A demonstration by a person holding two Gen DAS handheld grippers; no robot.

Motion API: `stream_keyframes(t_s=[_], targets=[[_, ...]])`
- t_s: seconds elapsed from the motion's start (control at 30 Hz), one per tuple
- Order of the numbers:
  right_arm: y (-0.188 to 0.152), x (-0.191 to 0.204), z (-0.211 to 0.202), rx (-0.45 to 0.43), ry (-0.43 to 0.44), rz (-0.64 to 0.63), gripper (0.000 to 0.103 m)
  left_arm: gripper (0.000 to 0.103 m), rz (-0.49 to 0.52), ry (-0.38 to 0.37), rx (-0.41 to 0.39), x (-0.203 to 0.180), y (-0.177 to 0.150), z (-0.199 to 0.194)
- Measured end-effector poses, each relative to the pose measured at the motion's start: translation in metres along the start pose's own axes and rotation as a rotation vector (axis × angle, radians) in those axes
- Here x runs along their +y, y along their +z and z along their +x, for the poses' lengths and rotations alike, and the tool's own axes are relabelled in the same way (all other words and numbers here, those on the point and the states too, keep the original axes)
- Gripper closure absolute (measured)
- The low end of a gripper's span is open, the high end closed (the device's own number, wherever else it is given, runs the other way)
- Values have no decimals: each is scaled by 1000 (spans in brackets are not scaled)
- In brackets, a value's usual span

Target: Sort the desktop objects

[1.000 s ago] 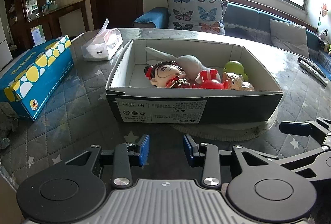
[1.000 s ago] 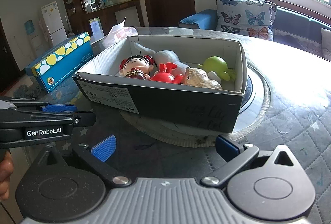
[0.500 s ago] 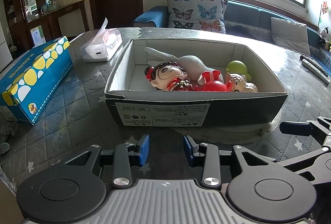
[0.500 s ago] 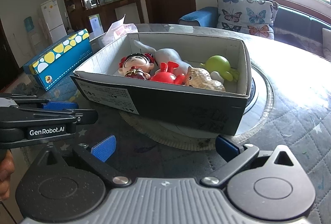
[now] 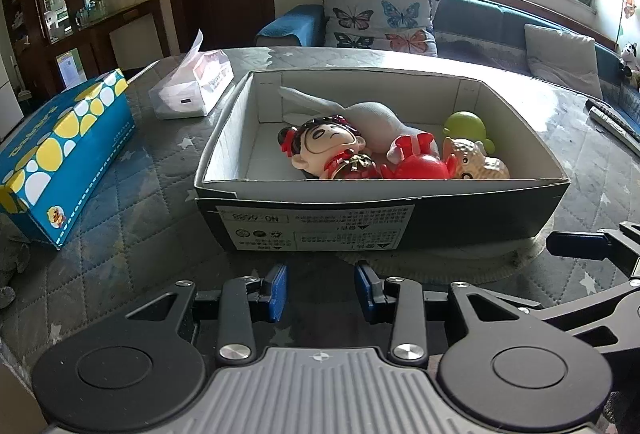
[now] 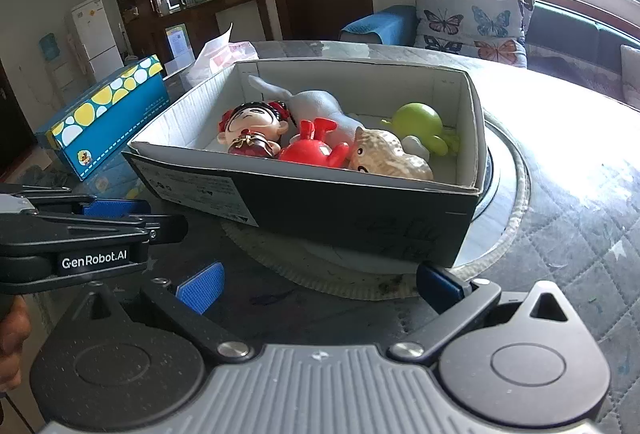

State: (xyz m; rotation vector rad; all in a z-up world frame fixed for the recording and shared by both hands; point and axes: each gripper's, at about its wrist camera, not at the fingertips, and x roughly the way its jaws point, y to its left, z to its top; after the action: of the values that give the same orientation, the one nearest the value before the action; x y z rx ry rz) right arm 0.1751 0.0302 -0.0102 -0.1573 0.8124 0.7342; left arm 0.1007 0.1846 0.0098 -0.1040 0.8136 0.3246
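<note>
A dark cardboard box (image 5: 460,209) (image 6: 352,209) stands on the quilted table. In it lie a doll with black hair and red bows (image 5: 328,145) (image 6: 250,125), a grey plush toy (image 5: 372,121) (image 6: 316,103), a red plastic toy (image 5: 416,163) (image 6: 316,149), a beige sheep toy (image 5: 474,163) (image 6: 388,153) and a green round toy (image 5: 466,125) (image 6: 420,121). My left gripper (image 5: 320,292) is open with a narrow gap and empty, just in front of the box. My right gripper (image 6: 320,286) is wide open and empty, before the box's near corner.
A blue box with yellow and white dots (image 5: 60,153) (image 6: 108,113) lies at the left. A white tissue pack (image 5: 192,89) sits behind it. Remote controls (image 5: 612,117) lie at the far right. The box rests on a round glass turntable (image 6: 508,185). A sofa stands behind the table.
Both grippers have risen slightly, so more of the box's inside shows. Neither gripper's jaw opening has changed.
</note>
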Motion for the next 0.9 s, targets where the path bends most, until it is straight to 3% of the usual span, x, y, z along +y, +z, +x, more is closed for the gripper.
stream_keyframes(t_s=[0.9], targets=[[10,-10,20,36,-16,24,0,65,16,8,28,-2,11,21]])
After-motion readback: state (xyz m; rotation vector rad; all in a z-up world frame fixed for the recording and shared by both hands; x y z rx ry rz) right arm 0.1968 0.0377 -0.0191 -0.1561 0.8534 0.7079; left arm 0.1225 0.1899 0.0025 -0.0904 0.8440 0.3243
